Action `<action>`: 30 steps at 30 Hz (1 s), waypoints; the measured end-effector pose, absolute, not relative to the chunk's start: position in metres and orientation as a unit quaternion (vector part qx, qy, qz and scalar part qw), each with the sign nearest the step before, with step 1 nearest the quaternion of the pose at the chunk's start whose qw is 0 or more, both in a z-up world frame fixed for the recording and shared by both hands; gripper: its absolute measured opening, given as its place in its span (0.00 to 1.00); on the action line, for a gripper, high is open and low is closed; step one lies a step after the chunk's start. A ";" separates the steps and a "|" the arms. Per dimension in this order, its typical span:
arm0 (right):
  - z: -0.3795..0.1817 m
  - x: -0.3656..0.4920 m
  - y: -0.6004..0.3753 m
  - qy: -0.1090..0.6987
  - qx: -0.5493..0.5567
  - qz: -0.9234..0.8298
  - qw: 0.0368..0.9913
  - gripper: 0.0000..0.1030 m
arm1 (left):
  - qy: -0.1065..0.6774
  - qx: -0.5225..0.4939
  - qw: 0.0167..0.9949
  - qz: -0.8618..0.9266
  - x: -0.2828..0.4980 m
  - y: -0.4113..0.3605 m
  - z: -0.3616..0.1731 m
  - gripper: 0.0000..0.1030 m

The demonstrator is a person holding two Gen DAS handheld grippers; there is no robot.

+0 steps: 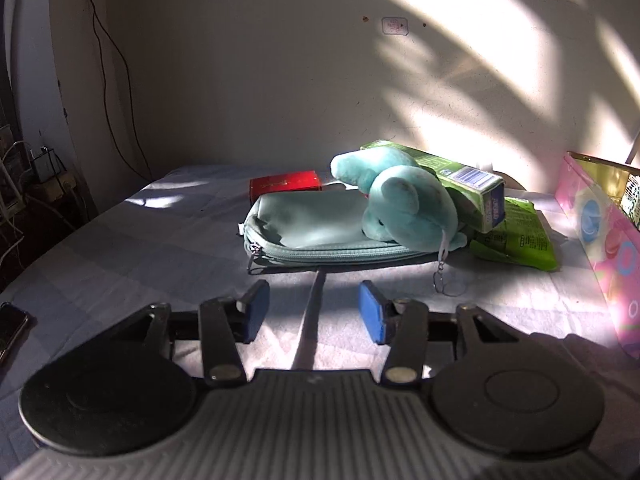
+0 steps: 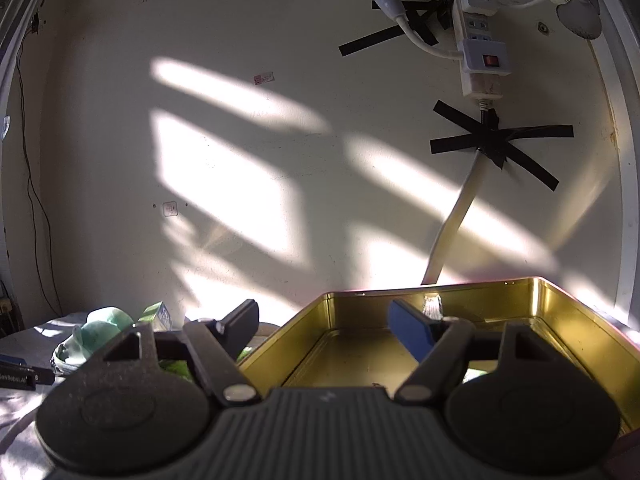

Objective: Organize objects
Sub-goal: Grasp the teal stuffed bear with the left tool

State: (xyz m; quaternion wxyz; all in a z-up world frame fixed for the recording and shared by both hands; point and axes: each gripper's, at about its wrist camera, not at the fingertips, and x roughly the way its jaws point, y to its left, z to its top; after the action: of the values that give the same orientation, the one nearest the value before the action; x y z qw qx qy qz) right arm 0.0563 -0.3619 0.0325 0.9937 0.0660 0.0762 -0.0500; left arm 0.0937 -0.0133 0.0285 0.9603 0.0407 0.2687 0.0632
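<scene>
A teal plush toy [image 1: 400,204] lies on a pale teal zip pouch [image 1: 316,232] in the middle of the cloth-covered table. A green carton [image 1: 460,184] leans behind the toy, over a green packet [image 1: 520,240]. A red box [image 1: 286,186] sits behind the pouch. My left gripper [image 1: 314,314] is open and empty, low over the table just in front of the pouch. My right gripper [image 2: 324,332] is open and empty, over the near left rim of a gold tin box [image 2: 540,300]. The plush toy [image 2: 100,332] and carton [image 2: 158,316] show at left.
The tin's pink patterned outer side [image 1: 604,248] stands at the right edge of the left view. A dark phone-like object [image 1: 10,332] lies at the table's left edge. A power strip [image 2: 478,40] and taped cables hang on the wall behind.
</scene>
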 end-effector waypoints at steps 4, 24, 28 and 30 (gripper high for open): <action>0.040 0.056 -0.338 0.089 0.079 0.007 0.993 0.63 | 0.280 0.010 0.952 0.124 0.099 0.042 0.012 0.50; 0.007 0.183 -0.149 0.244 -0.074 0.124 0.959 0.45 | 0.236 -0.034 0.966 0.099 0.091 0.059 0.008 0.51; 0.020 0.133 -0.189 0.283 0.050 0.208 0.935 0.45 | 0.224 -0.054 0.970 0.079 0.085 0.064 0.011 0.60; 0.018 0.105 -0.221 0.322 0.129 0.267 0.899 0.49 | 0.225 -0.085 0.970 0.036 0.083 0.071 0.012 0.65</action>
State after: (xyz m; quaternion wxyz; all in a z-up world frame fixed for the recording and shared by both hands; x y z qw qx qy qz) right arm 0.1054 -0.2210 0.0178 0.8993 0.1288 0.3220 0.2666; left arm 0.0828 0.0713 0.0124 0.9698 -0.0855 0.2253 0.0364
